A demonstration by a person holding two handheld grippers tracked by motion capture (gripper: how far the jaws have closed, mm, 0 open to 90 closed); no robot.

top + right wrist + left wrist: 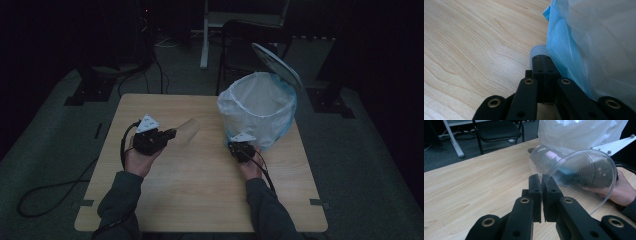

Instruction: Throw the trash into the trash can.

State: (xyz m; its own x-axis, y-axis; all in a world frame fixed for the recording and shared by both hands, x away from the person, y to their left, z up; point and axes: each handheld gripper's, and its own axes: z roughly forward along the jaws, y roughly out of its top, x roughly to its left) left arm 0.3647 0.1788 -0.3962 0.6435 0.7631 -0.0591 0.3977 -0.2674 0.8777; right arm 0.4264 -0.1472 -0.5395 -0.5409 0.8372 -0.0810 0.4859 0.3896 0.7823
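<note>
A clear plastic cup (186, 131) lies on its side just above the wooden table (200, 190), its mouth toward my left gripper (172, 133). In the left gripper view, the left gripper (542, 178) is shut on the rim of the cup (574, 167). The rim passes between the two black pads. My right gripper (239, 145) rests low at the foot of a bin lined with a white bag (257, 107). In its own view the right gripper (542, 58) is shut with nothing between its jaws, beside the blue bag (594, 37) and touching a grey tab (535, 50) at the bin's base.
The bin's lid (277, 62) stands open at the back right of the table. A dark chair (250, 40) and a white stand leg (204, 35) are on the floor behind the table. Cables (50, 195) trail off the table's left side.
</note>
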